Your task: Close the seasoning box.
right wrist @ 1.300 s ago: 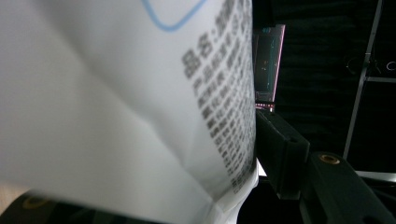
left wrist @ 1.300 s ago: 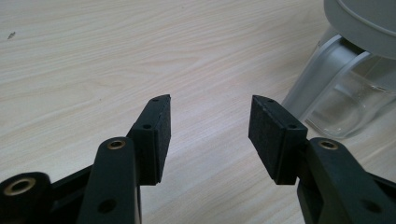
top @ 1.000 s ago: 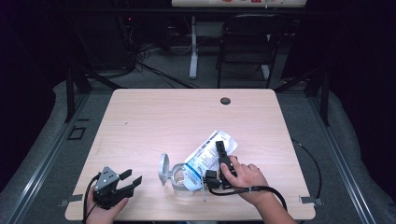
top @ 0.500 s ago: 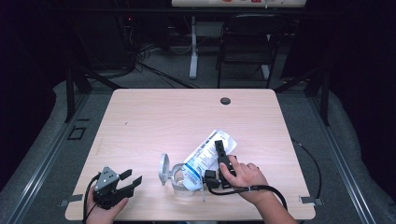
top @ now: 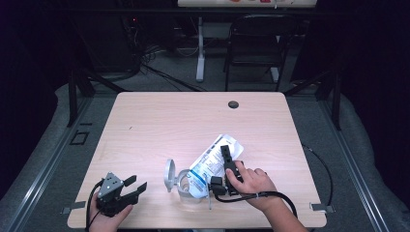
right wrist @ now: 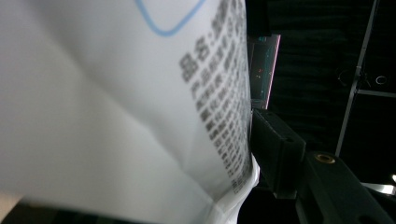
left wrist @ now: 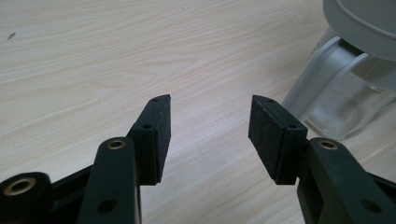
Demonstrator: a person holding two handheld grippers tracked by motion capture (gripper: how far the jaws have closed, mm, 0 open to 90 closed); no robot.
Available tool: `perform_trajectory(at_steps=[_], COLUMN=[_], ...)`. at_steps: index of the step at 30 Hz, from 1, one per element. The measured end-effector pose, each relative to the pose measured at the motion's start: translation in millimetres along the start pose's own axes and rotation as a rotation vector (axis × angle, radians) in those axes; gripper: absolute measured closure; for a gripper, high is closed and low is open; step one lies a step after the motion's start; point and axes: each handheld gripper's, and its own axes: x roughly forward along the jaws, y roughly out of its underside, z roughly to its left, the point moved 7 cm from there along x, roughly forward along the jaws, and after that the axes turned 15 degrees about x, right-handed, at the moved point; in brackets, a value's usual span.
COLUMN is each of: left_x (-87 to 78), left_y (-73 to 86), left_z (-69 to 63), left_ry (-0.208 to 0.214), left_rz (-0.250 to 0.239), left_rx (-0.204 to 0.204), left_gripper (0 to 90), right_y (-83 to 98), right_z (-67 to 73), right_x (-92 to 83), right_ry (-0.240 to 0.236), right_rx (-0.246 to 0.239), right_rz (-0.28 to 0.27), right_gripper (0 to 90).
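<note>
A white printed pouch [top: 209, 163] lies slanted on the table, its lower end at a clear plastic container [top: 186, 188] whose grey lid [top: 169, 175] stands open. My right gripper [top: 223, 152] lies on its side across the pouch. One jaw rests on top and the other is hidden beneath it. In the right gripper view the pouch [right wrist: 116, 102] fills the gap and one pad [right wrist: 273, 144] presses its edge; these jaws have just been closing on it. My left gripper [top: 136, 183] rests open near the front left, its jaws [left wrist: 210, 105] empty, the container [left wrist: 341, 102] just beyond.
The light wooden table [top: 183, 125] has a round cable hole [top: 233, 104] near its far edge. A black cable [top: 319, 164] loops off the right side. A dark chair [top: 256, 48] and a desk leg stand beyond the table.
</note>
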Motion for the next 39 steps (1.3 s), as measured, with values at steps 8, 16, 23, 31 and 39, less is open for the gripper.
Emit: perform_trajectory(at_steps=[8, 16, 23, 31, 39], left_x=[0.2, 0.1, 0.0, 0.2, 0.6], left_y=[0.1, 0.0, 0.0, 0.0, -0.2], left_z=[-0.1, -0.1, 0.1, -0.1, -0.6], left_ry=[0.001, 0.0, 0.0, 0.0, -0.003], left_rz=[0.002, 0.001, 0.001, 0.001, -0.002], left_rx=[0.0, 0.0, 0.001, 0.001, 0.001], left_gripper=[49.9, 49.9, 49.9, 49.9, 49.9], right_y=[-0.1, -0.9, -1.6, -2.2, -2.9], right_z=[0.6, 0.5, -1.2, 0.1, 0.5], right_x=[-0.2, -1.5, -3.4, -1.9, -2.2], right_ry=[0.0, 0.0, 0.013, 0.004, 0.001], right_rx=[0.005, -0.003, -0.029, -0.014, -0.012], right_rz=[-0.01, -0.01, -0.001, -0.023, -0.029], right_gripper=[54.4, 54.8, 55.1, 55.5, 55.6])
